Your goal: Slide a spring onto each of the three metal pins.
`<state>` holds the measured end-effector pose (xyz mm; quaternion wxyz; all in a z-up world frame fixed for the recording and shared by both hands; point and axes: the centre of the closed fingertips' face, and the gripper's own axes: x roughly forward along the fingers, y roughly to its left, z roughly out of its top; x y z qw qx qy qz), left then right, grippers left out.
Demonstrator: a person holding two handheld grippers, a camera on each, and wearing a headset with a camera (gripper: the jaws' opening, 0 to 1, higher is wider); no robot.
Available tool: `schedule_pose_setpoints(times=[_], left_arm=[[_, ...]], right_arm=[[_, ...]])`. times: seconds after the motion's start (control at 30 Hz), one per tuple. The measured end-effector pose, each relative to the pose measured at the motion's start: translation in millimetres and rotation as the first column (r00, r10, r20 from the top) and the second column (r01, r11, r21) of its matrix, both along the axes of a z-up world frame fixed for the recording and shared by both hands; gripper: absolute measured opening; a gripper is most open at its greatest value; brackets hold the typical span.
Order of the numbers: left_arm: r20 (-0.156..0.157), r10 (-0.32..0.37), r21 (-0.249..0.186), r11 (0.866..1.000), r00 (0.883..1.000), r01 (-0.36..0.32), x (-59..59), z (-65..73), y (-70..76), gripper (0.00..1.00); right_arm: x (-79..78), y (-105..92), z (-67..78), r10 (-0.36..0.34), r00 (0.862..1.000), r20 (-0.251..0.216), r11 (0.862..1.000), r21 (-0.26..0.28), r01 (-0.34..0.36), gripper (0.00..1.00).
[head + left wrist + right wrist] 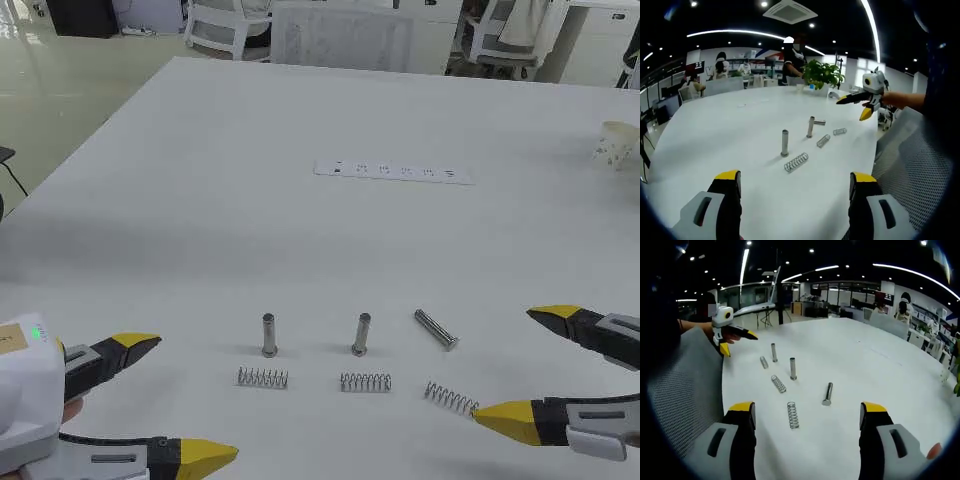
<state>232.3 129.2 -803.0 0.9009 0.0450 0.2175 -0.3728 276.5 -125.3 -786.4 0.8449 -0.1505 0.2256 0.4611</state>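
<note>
Two metal pins (269,335) (361,334) stand upright on the white table (300,230), and a third pin (436,329) lies on its side to their right. In front of each pin a spring lies flat: left spring (263,377), middle spring (365,382), right spring (450,398). My left gripper (195,398) is open at the near left, beside the left spring and holding nothing. My right gripper (502,365) is open at the near right, its lower tip close to the right spring. In the right gripper view, the lying pin (827,393) and nearest spring (793,415) sit just ahead of the open jaws.
A white power strip (392,171) lies farther back at the table's middle. A paper cup (617,145) stands at the far right. Chairs (340,35) line the far edge. A mesh chair back (910,155) is close beside the table, and a plant (822,75) stands at its end.
</note>
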Motion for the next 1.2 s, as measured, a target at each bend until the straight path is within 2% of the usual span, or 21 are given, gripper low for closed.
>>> schedule_pose_setpoints(times=[1.2], left_arm=[[-0.010, -0.004, -0.001, 1.000, 1.000, 0.004, -1.1, -3.6, -1.2, 0.86]], right_arm=[[-2.3, 1.3, -4.1, -0.012, 1.000, -0.010, 1.000, 0.007, 0.012, 0.84]])
